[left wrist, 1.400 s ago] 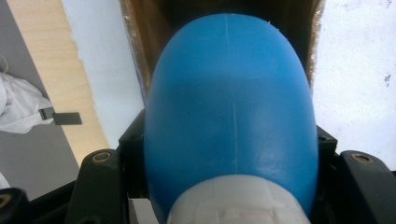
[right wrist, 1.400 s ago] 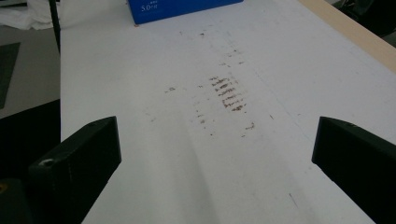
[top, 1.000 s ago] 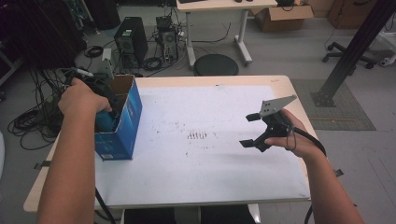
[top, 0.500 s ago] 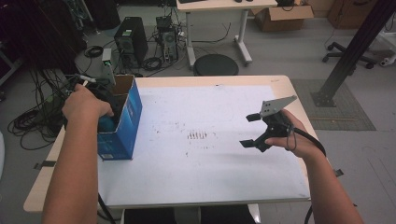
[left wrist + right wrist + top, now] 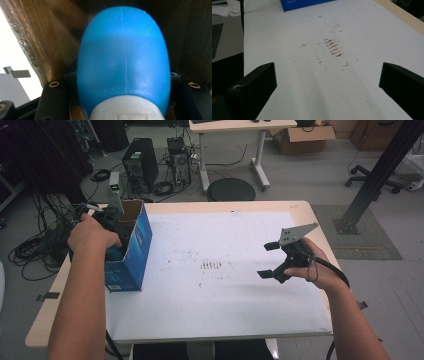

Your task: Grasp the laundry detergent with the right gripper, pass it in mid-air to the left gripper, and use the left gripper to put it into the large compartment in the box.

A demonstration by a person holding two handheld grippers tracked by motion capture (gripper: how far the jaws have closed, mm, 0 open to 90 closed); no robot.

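Covering table (image 5: 300,207) – stained white sheet (image 5: 220,285), cable-strewn floor (image 5: 165,185)

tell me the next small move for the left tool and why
Probably lift the left tool straight up out of the blue box: its jaws look closed on a blue rounded object inside the cardboard walls, while the right tool waits open over the white mat.

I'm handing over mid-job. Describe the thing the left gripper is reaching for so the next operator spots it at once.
Start at the white table top and go to the open blue cardboard box on its left edge, where the left gripper reaches inside. Between the jaws sits a smooth, rounded blue object with a white ribbed end. Nothing else there is blue plastic; around it is brown cardboard.
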